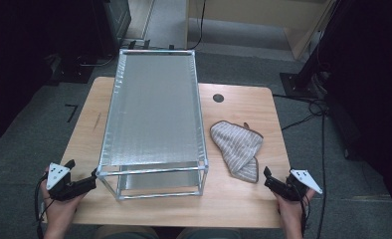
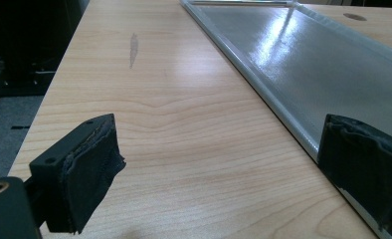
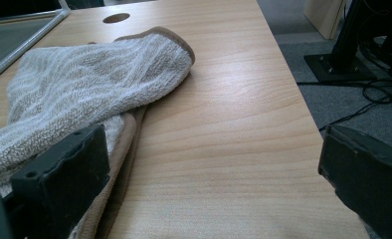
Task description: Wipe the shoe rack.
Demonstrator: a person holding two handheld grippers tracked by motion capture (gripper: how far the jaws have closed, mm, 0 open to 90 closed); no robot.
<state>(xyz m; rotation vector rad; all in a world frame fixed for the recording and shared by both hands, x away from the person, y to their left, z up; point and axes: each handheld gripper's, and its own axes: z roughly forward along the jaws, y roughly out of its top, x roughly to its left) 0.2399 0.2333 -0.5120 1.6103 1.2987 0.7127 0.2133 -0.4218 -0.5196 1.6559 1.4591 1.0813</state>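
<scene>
A two-tier metal rack (image 1: 154, 112) with a silvery top shelf stands on the left half of the wooden table (image 1: 244, 199). Its lower shelf (image 2: 323, 64) runs along the right of the left gripper view. A striped grey-and-white towel with brown trim (image 1: 237, 148) lies crumpled to the rack's right, and the same towel (image 3: 79, 94) spreads across the left of the right gripper view. My left gripper (image 1: 82, 175) rests open at the front left, just left of the rack's front corner. My right gripper (image 1: 276, 180) is open at the front right, just past the towel's near end.
A round cable hole (image 1: 218, 98) sits in the table behind the towel. Cables (image 1: 308, 107) trail on the carpet at the right. A dark stand base (image 1: 298, 82) and a wooden cabinet (image 1: 263, 20) lie beyond the table. Bare wood lies left of the rack.
</scene>
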